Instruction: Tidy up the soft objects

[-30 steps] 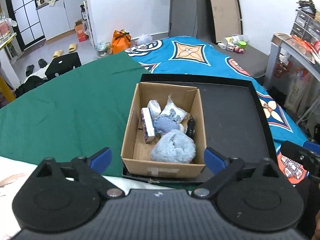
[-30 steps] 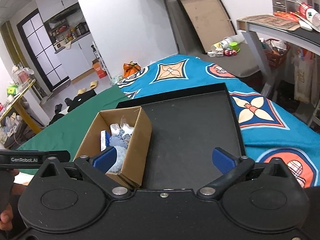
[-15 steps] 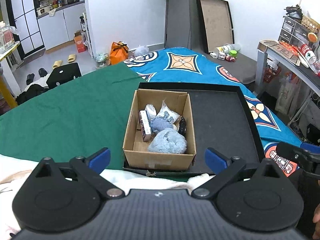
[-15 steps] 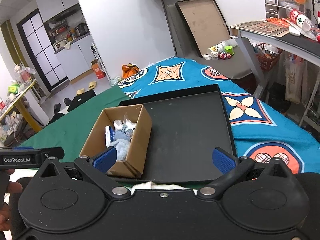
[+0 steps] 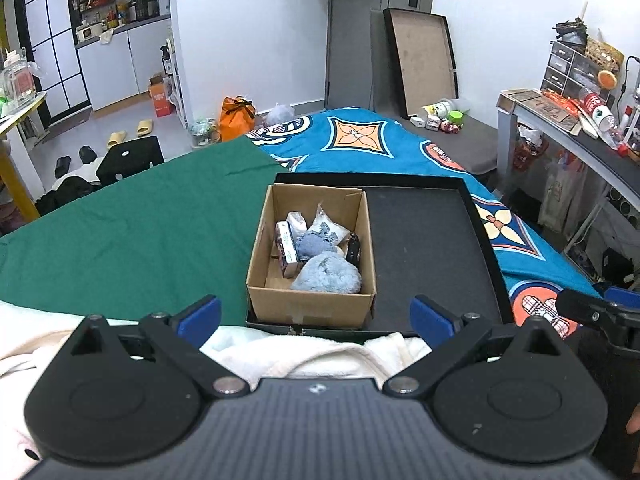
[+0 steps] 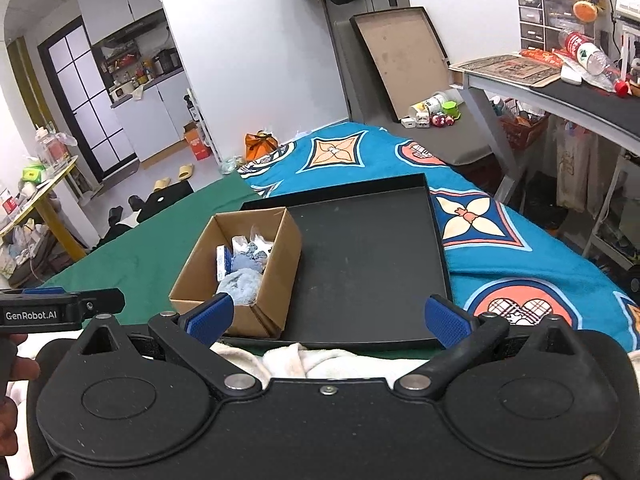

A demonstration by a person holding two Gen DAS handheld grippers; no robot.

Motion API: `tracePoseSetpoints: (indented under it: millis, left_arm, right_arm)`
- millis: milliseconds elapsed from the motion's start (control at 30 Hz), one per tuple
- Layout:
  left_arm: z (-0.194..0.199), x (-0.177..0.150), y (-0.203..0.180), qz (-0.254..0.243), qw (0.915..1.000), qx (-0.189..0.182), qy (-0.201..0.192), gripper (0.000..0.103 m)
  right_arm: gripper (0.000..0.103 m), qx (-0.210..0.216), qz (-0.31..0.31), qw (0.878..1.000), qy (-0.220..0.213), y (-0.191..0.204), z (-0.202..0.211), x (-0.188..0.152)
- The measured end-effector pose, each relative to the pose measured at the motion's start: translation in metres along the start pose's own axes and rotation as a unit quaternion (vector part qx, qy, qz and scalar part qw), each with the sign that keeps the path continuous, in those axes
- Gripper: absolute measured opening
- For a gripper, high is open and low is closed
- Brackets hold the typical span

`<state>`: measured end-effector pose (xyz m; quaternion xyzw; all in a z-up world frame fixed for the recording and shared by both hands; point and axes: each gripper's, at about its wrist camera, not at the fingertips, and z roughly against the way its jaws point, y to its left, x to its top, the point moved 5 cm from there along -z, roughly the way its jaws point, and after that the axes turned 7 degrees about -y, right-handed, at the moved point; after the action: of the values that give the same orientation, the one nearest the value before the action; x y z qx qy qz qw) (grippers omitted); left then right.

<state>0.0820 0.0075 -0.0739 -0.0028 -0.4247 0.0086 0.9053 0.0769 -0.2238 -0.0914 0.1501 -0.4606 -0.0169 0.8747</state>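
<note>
**Both grippers drawn back from the box, jaws wide and empty**

Compared with a second ago, the cardboard box (image 5: 311,256) sits farther ahead of the left gripper (image 5: 316,316) and looks smaller in its view; more of the room shows above it, and a white towel (image 5: 320,354) now fills the strip just under the fingers. The right gripper (image 6: 326,316) has pulled back the same way, with the same white cloth newly visible beneath it. The box contents look unchanged.

Both tools stand spread wide, blue fingertips (image 5: 200,314) far apart, nothing between them.

The soft objects lie in the box straight ahead of the left gripper: a fluffy blue bundle (image 5: 326,278) against the near wall, a smaller blue-grey cloth (image 5: 314,244) behind it, clear plastic packets (image 5: 326,222) toward the far wall, a small printed carton (image 5: 286,248) upright on the left, and a dark item (image 5: 354,248) on the right.

The box occupies the left end of a black tray (image 5: 424,248), its near wall close to the tray's near rim. To the right of the box the tray floor is bare, directly ahead of the right gripper. Left of the tray spreads green cloth (image 5: 132,240); beyond and to the right, a blue patterned blanket (image 6: 500,248). The left tool's body (image 6: 60,310) shows just beside the right gripper's left finger.
</note>
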Motion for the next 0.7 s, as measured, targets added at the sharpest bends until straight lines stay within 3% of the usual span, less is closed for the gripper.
tracePoseSetpoints:
  millis: [700]
  left_arm:
    - [0.057, 0.006, -0.007, 0.0, 0.9993, -0.007, -0.037, 0.1]
  right_arm:
    - [0.103, -0.008, 0.023, 1.0, -0.019, 0.005, 0.047, 0.009]
